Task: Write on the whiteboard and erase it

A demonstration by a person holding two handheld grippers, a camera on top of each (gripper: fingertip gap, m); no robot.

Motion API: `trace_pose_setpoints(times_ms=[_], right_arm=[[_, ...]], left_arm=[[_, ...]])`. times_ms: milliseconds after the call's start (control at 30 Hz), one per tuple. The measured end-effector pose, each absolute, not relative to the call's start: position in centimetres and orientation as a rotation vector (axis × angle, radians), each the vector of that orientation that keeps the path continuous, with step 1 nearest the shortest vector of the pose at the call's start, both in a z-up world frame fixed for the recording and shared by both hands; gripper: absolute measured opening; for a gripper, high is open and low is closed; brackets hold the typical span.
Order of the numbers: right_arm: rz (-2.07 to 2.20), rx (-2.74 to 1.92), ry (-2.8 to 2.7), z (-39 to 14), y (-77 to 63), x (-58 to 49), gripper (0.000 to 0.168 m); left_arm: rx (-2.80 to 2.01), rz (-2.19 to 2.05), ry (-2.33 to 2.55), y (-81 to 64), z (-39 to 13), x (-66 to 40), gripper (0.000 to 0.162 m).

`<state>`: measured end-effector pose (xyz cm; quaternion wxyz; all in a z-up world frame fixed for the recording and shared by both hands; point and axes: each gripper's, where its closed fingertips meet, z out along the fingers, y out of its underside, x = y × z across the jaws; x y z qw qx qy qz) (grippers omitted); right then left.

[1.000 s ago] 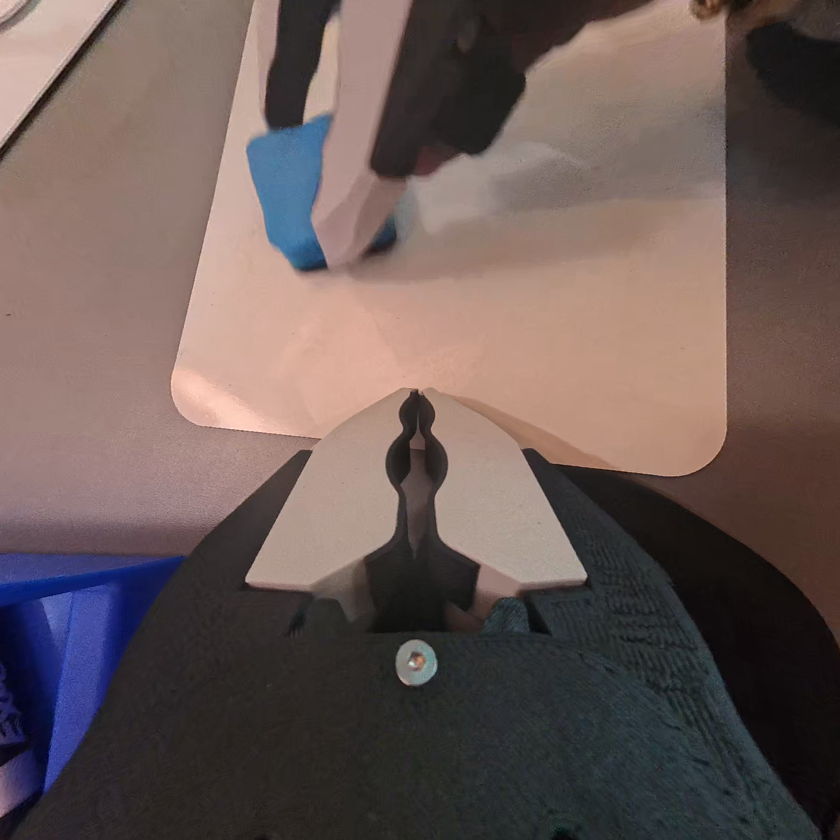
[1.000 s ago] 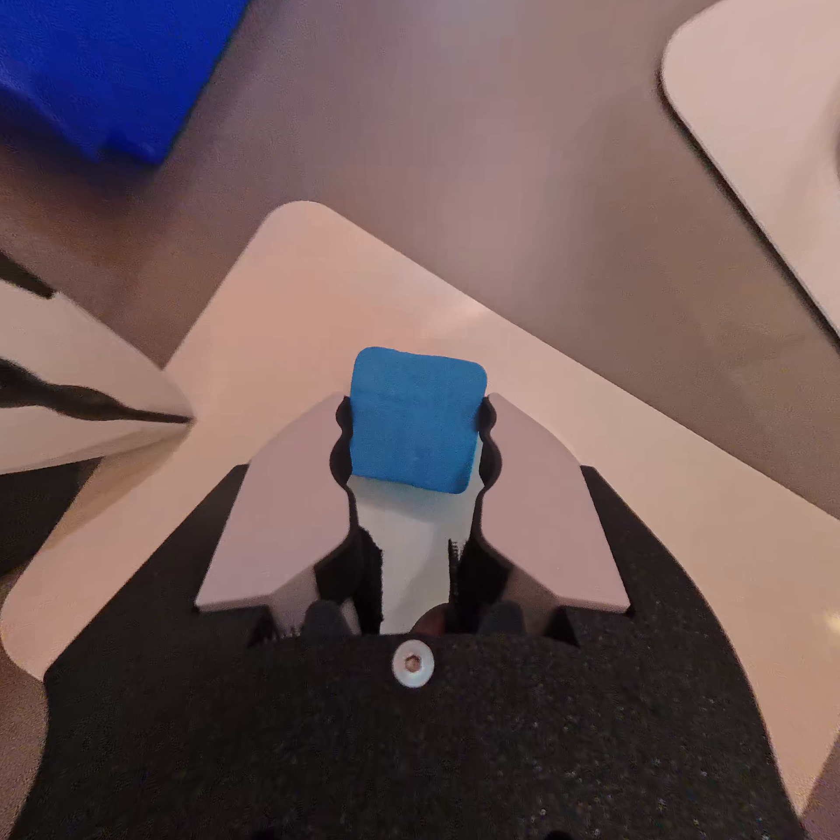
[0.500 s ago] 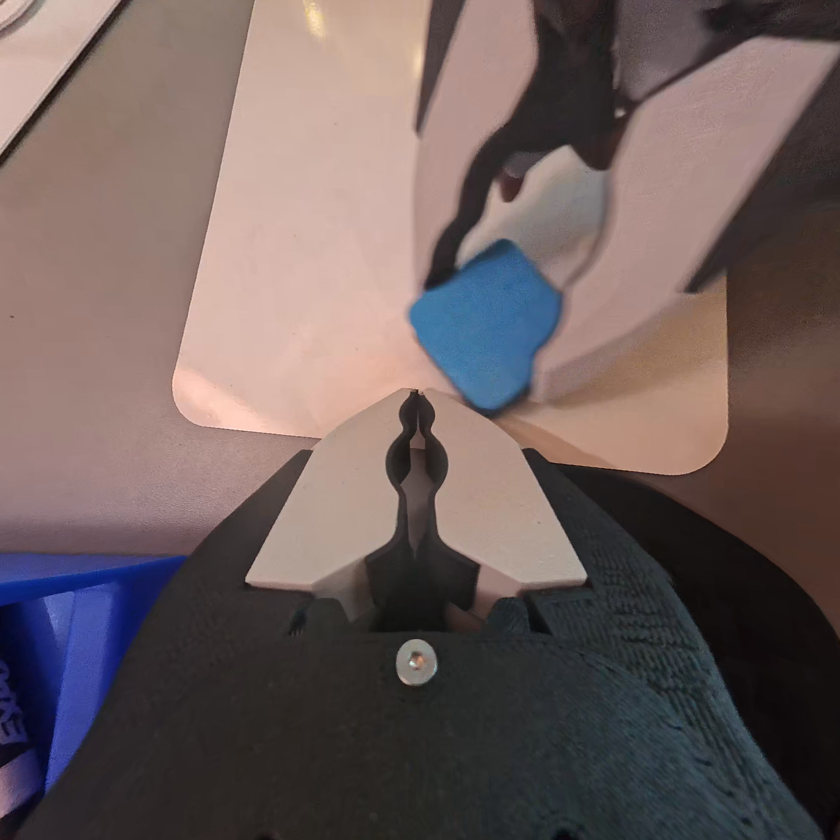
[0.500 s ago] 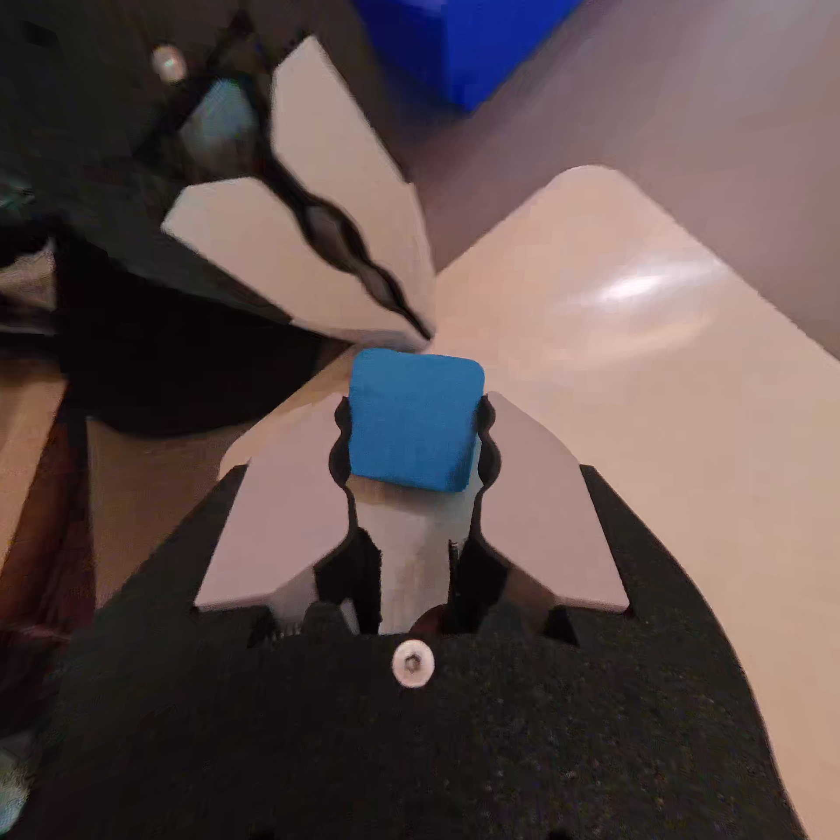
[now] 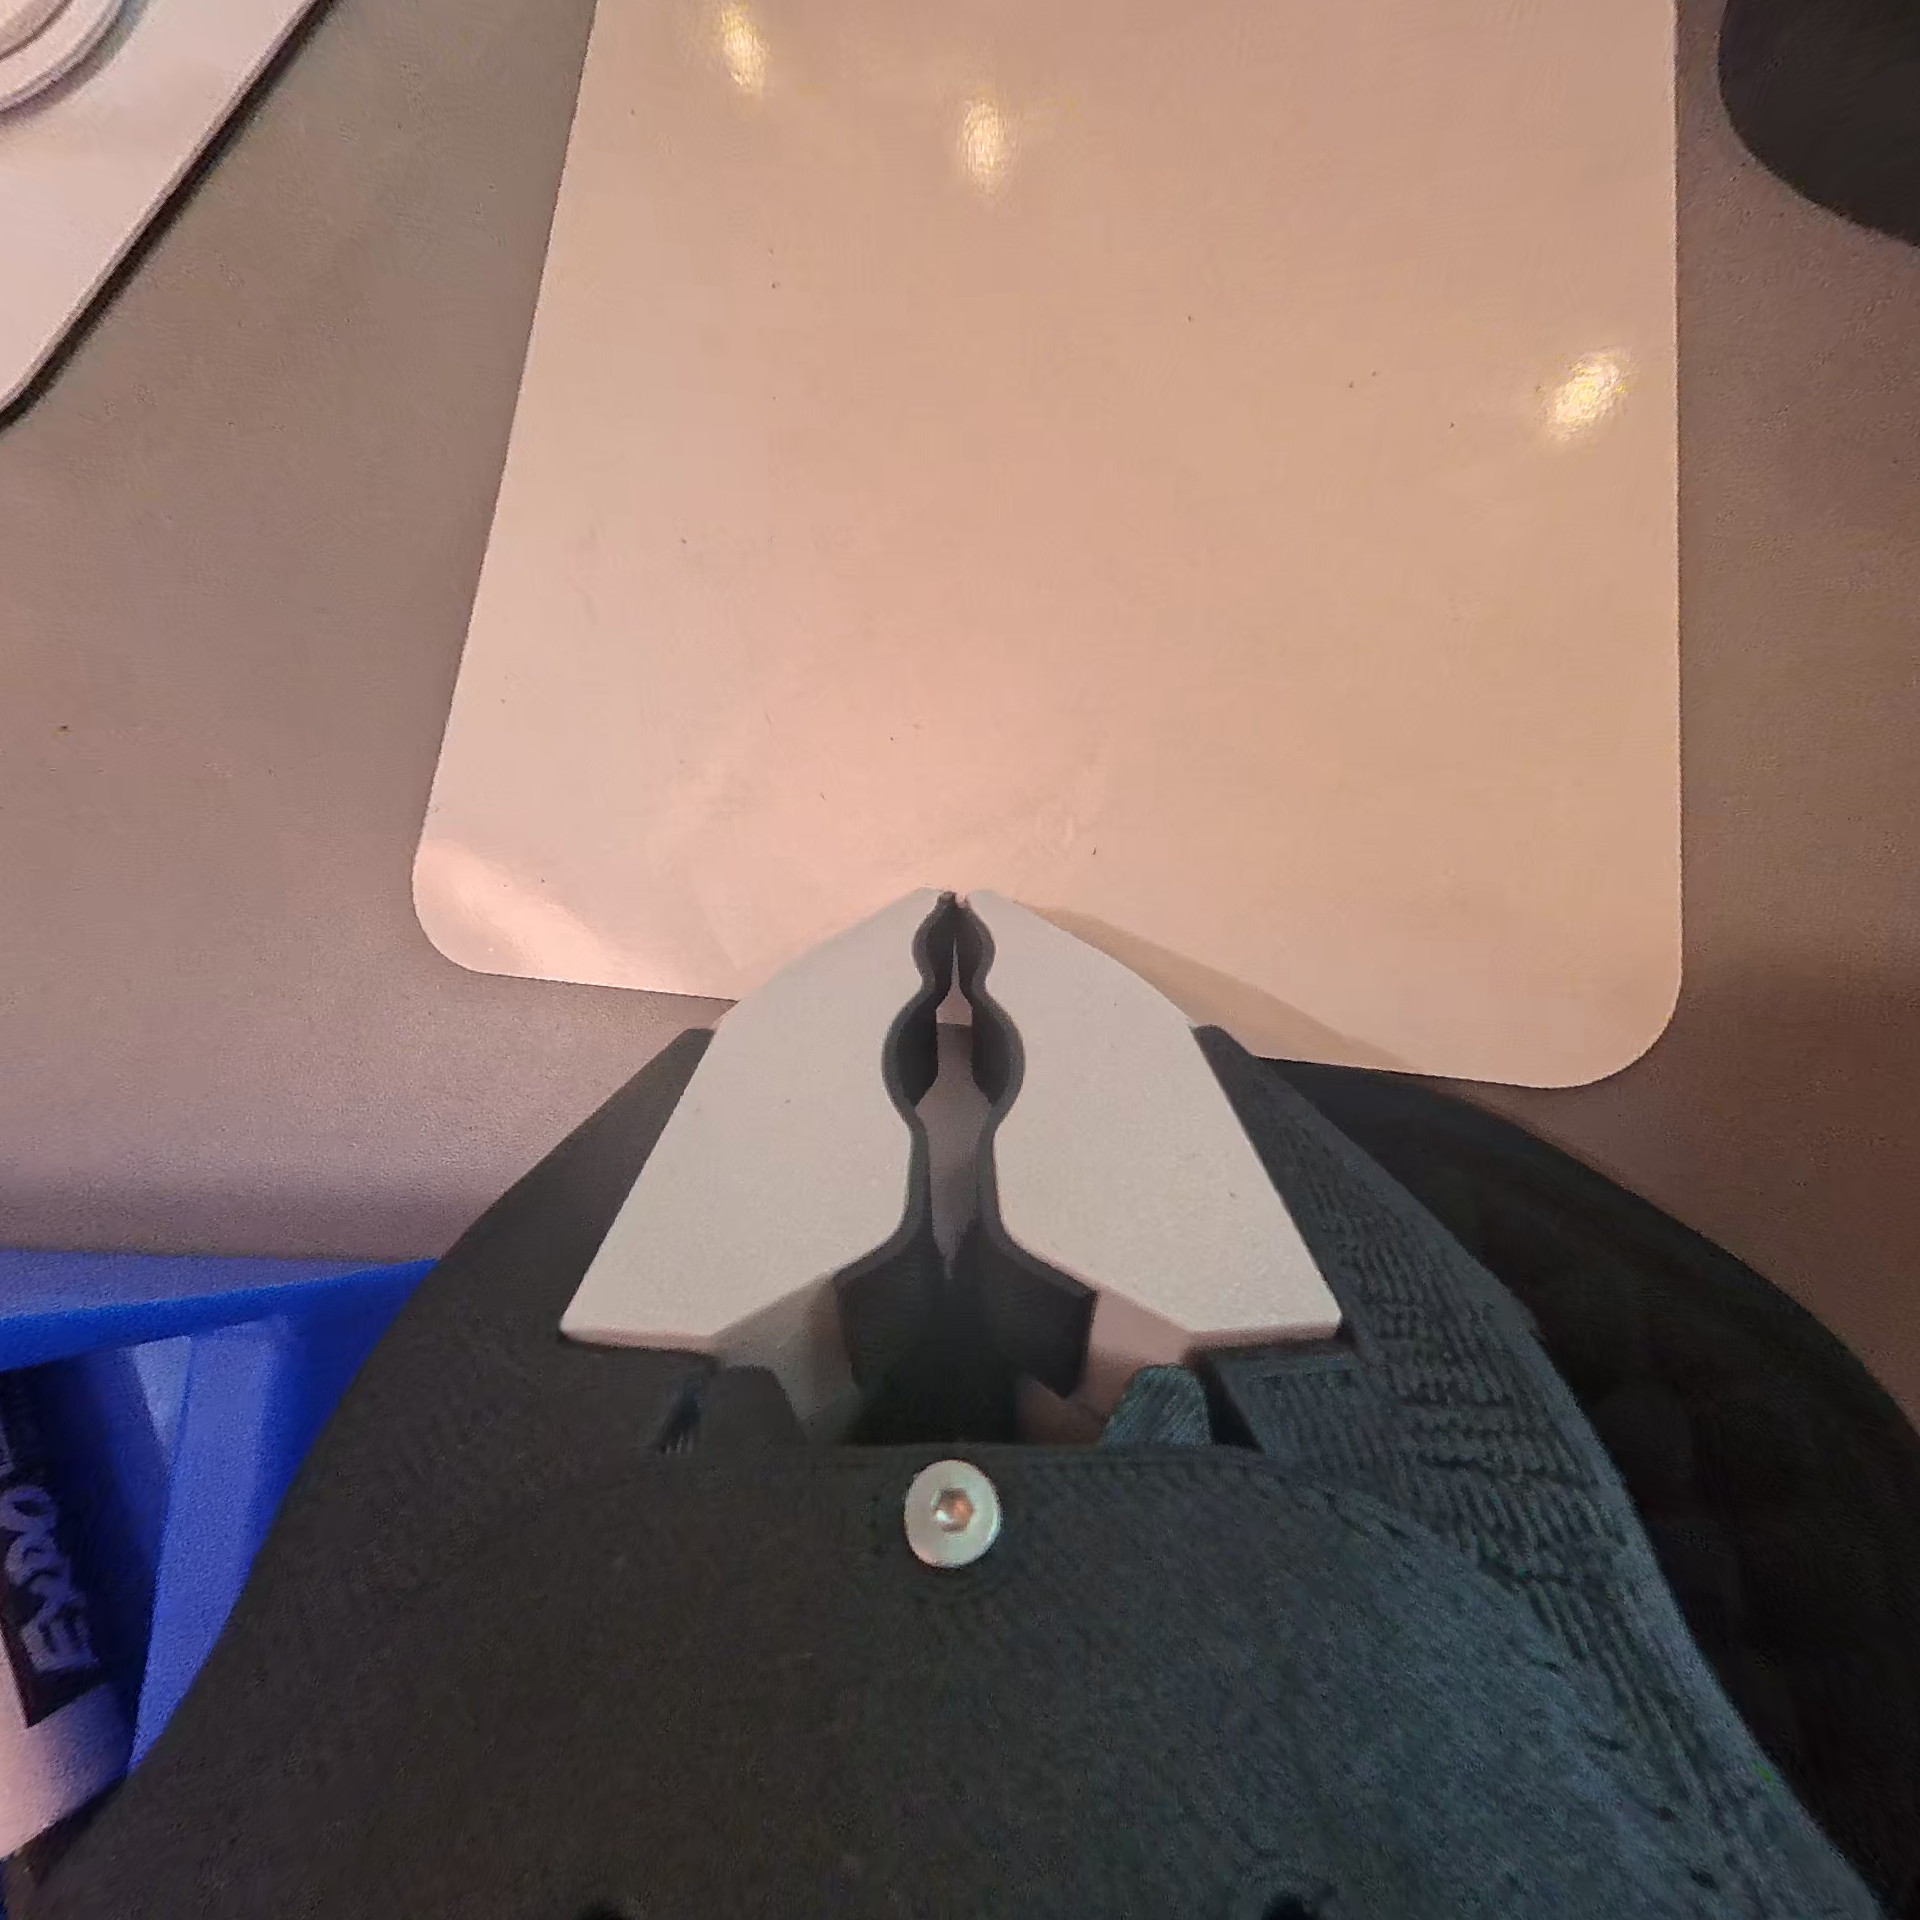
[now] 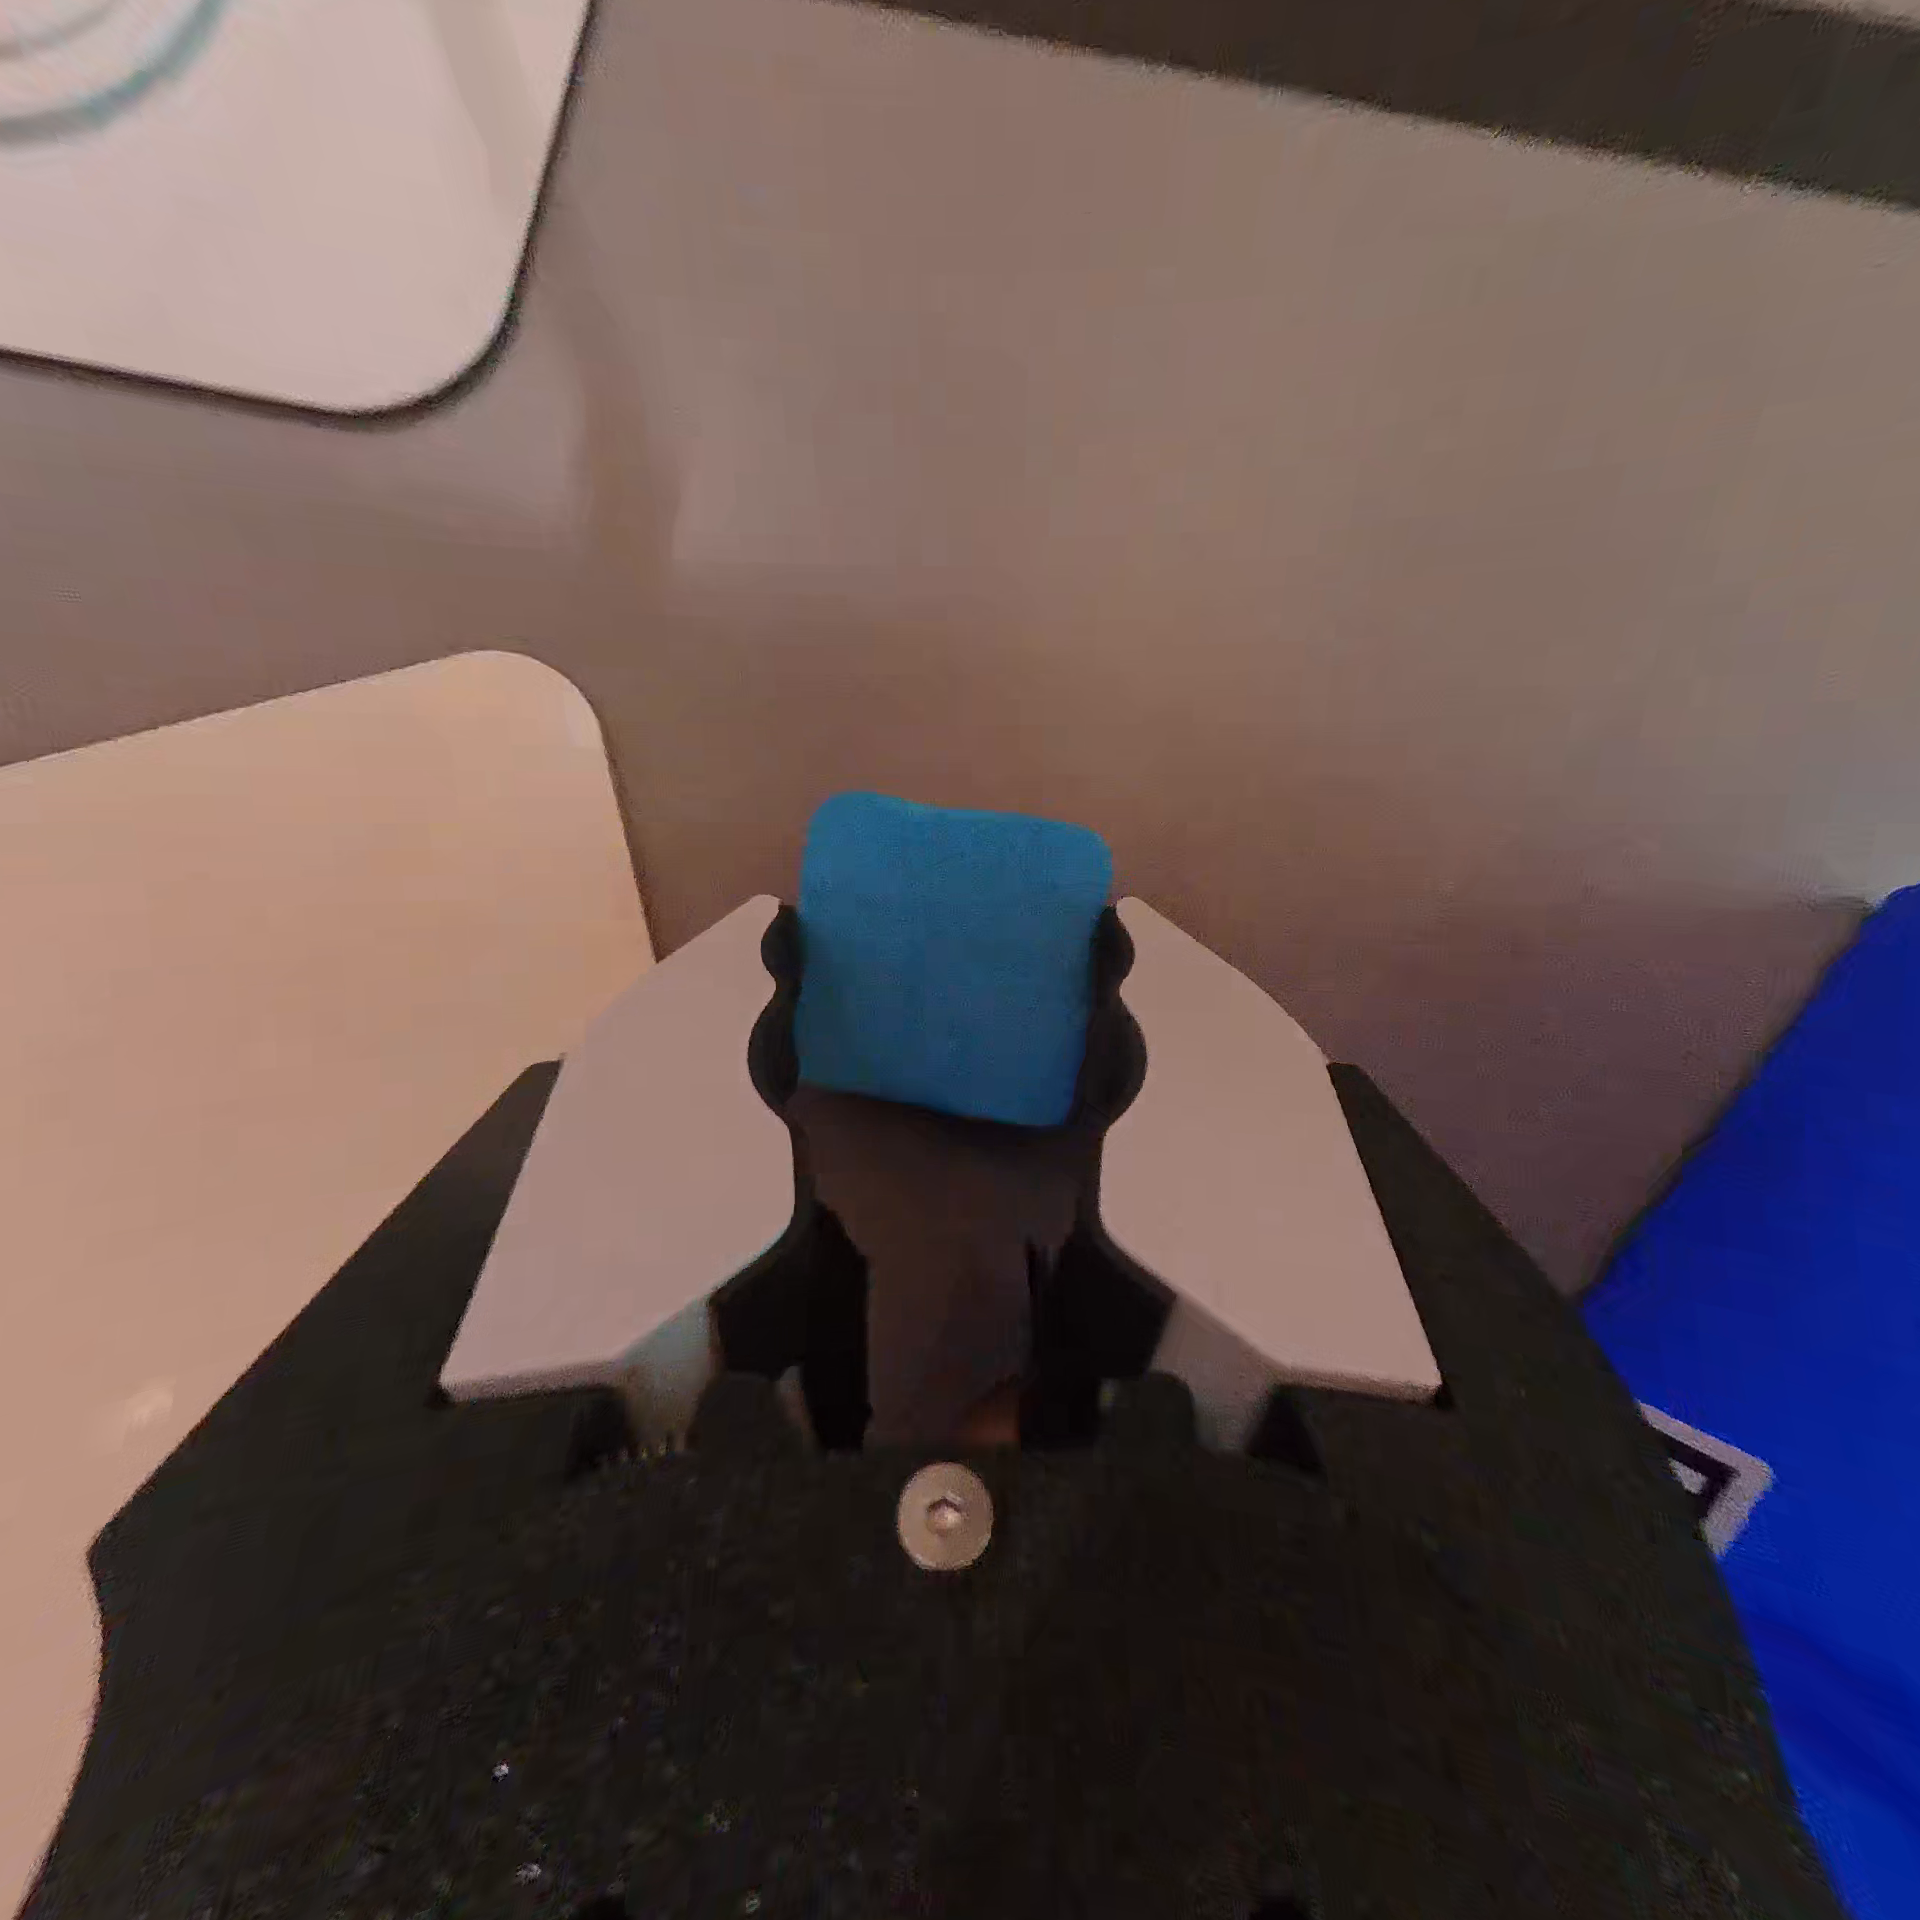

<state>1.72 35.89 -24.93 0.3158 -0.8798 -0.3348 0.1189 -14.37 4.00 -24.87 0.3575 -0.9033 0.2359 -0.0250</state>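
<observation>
Grey table [image 6: 1247, 468] lies beneath blue eraser [image 6: 940, 966] clamped in right tongs [image 6: 943, 914].

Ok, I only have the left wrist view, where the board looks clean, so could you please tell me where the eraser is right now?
Observer: The blue eraser is clamped between the fingers of the right gripper.
Operator: Thank you. Is it over the whiteboard?
Observer: No. In the right wrist view it is past the corner of the whiteboard, in front of the bare table.
Operator: And what is next to that gripper?
Observer: A blue container lies just to its right.
</observation>
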Motion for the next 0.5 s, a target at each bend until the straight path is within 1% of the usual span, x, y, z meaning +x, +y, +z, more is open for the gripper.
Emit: trace_pose_setpoints(times_ms=[67, 100, 133, 200, 267, 300, 333, 367, 400, 433, 500], right_arm=[[0.373, -2.285, -0.837, -24.8, 36.2, 1.6, 0.057], [0.374, -2.247, -0.832, -24.2, 36.2, 1.5, 0.060], [0.375, -2.175, -0.828, -23.0, 36.3, 1.2, 0.069], [0.438, -1.959, -0.826, -19.4, 35.7, -0.3, 0.078], [0.599, -1.716, -0.797, -15.1, 34.1, -2.2, 0.085], [0.694, -1.604, -0.781, -13.0, 33.0, -3.0, 0.087], [0.794, -1.499, -0.767, -11.3, 31.8, -3.7, 0.089], [0.895, -1.397, -0.758, -9.7, 30.6, -4.3, 0.096], [0.982, -1.318, -0.739, -8.5, 29.6, -4.7, 0.106], [1.057, -1.271, -0.726, -7.8, 28.9, -4.9, 0.112], [1.178, -1.248, -0.734, -7.7, 27.9, -5.4, 0.121]], left_arm=[[-2.288, -0.057, 0.591, 4.0, -23.9, -14.4, 0.001], [-2.246, -0.071, 0.559, 3.9, -22.7, -14.5, 0.011], [-2.203, -0.088, 0.514, 3.6, -20.9, -14.8, 0.017], [-2.082, -0.048, 0.393, 3.0, -16.3, -17.2, 0.026], [-1.987, 0.093, 0.231, 2.1, -12.0, -22.0, 0.029], [-1.976, 0.183, 0.154, 1.4, -10.6, -24.8, 0.029], [-1.997, 0.276, 0.099, 0.7, -10.1, -27.5, 0.029], [-2.056, 0.361, 0.053, 0.0, -10.6, -30.1, 0.032], [-2.144, 0.410, 0.001, -0.7, -11.7, -32.2, 0.041], [-2.243, 0.406, -0.036, -1.1, -13.1, -33.6, 0.047], [-2.384, 0.276, -0.035, -1.0, -16.0, -33.8, 0.047]])
